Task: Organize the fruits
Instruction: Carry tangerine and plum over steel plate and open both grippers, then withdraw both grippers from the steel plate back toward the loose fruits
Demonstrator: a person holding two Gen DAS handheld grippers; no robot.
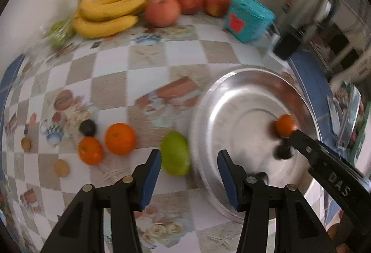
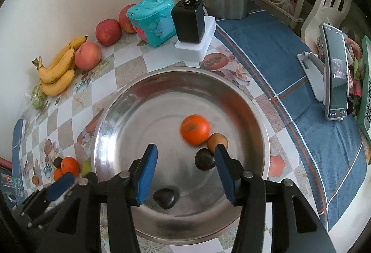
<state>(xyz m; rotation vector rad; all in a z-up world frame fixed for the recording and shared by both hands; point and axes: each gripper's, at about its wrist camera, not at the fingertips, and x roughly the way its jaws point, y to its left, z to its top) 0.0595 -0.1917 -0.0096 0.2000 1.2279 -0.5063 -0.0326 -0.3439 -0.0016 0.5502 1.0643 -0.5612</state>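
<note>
Fruits: an orange (image 2: 195,129) lies in the bowl (image 2: 116,109); both tongs, left (image 1: 189,174) and right (image 2: 184,174), spread, empty.

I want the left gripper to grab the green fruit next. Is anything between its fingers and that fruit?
Nothing visible. The left gripper is open, and the green fruit lies just ahead between its fingers, beside the rim of the metal bowl. The two oranges sit off to the left, apart from it.
</note>
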